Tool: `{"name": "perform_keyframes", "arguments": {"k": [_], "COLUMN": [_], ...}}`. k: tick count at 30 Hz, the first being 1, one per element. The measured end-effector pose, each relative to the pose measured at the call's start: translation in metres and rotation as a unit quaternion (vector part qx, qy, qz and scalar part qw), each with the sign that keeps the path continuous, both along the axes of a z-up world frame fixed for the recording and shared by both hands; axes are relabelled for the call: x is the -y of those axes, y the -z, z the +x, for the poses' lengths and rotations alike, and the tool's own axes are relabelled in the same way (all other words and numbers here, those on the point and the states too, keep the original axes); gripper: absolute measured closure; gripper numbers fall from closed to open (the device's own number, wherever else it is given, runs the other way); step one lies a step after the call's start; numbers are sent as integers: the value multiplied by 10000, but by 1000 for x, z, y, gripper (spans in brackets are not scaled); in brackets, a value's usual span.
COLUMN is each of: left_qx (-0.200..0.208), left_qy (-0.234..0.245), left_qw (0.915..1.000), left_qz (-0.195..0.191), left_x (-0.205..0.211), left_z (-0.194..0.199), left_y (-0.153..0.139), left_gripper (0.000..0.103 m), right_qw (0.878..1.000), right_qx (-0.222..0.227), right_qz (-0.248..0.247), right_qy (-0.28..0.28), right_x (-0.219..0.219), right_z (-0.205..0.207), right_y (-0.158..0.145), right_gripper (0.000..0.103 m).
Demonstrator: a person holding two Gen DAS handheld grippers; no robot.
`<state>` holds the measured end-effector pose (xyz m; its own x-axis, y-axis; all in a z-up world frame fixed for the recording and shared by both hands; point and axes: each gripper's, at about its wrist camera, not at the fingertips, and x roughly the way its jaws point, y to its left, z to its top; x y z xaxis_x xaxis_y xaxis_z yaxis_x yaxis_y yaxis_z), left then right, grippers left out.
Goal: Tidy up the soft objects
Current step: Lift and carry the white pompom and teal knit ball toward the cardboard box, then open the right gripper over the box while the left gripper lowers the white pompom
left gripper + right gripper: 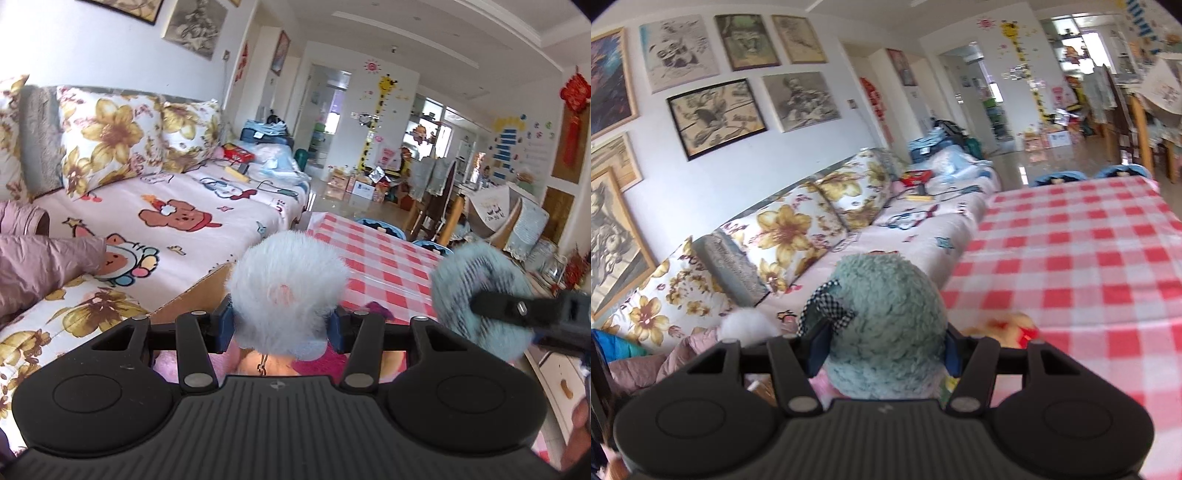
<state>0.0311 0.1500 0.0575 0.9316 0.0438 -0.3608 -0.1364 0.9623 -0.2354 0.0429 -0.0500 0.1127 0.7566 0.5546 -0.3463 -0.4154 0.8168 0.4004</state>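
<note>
My left gripper is shut on a pale blue fluffy plush toy with a pink patch, held above a cardboard box that holds pink soft things. My right gripper is shut on a teal curly plush toy with a black-and-white checked bow. That teal toy also shows in the left wrist view, to the right, pinched by the right gripper's black fingers. A yellow and red soft toy lies just beyond the right gripper at the table's edge.
A table with a red-and-white checked cloth stands ahead. A sofa with a cartoon cover and floral cushions runs along the left. A pink jacket lies on the sofa. Chairs and clutter stand at the far end.
</note>
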Motion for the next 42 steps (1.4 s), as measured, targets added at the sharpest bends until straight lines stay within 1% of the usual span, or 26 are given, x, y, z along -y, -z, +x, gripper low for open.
{"name": "perform_keyframes", "arguments": {"k": [5, 9, 14, 17, 18, 19, 20, 21, 22, 23, 24, 26, 30, 34, 38, 40, 42], "left_qx": [-163, -328, -544, -639, -670, -698, -726, -737, -742, -744, -734, -672, -535, -512, -498, -501, -508], "left_qy": [-54, -71, -45, -44, -48, -57, -78, -71, -54, -50, -57, -57, -83, -37, -40, -39, -34], "left_qw": [9998, 9991, 9975, 9970, 9968, 9966, 9964, 9963, 9962, 9961, 9961, 9964, 9975, 9976, 9980, 9980, 9980], "left_qz": [-119, -251, -451, -435, -431, -437, -442, -447, -453, -462, -478, -508, -450, -459, -388, -383, -382], "left_x": [-6, -12, -12, -6, -5, -5, -6, -6, -7, -7, -7, -8, -5, -2, 1, 1, -1], "left_z": [7, 15, 17, 16, 15, 15, 15, 15, 15, 15, 14, 13, 5, 4, 5, 9, 11], "left_y": [7, 11, 12, 9, 10, 10, 10, 10, 9, 9, 7, 5, 0, 0, 0, 0, 1], "left_gripper": [44, 44, 44, 44, 41, 39, 36, 32, 29, 22, 18, 12, 9, 6, 5, 5, 4], "right_qw": [9990, 9981, 9960, 9951, 9950, 9950, 9953, 9961, 9968, 9975, 9983, 9994, 9988, 9936, 9875, 9850, 9818], "right_qx": [54, -101, -325, -422, -457, -482, -486, -451, -398, -319, -228, -88, -18, -267, -647, -888, -1133], "right_qz": [-254, -309, -386, -472, -463, -412, -342, -280, -254, -246, -245, -262, -165, -145, -186, -6, 350], "right_qy": [-369, -532, -738, -760, -752, -769, -763, -711, -653, -577, -475, -185, 460, 1090, 1427, 1482, 1483], "right_x": [-36, -55, -75, -84, -85, -85, -83, -81, -78, -75, -71, -58, -20, 18, 34, 40, 45], "right_z": [35, 59, 80, 88, 91, 93, 95, 95, 94, 92, 91, 87, 84, 90, 99, 105, 110], "right_y": [-2, 7, 23, 31, 32, 32, 32, 31, 29, 27, 24, 22, 29, 51, 83, 98, 113], "right_gripper": [44, 44, 43, 40, 37, 34, 27, 24, 24, 24, 23, 21, 17, 17, 17, 17, 17]}}
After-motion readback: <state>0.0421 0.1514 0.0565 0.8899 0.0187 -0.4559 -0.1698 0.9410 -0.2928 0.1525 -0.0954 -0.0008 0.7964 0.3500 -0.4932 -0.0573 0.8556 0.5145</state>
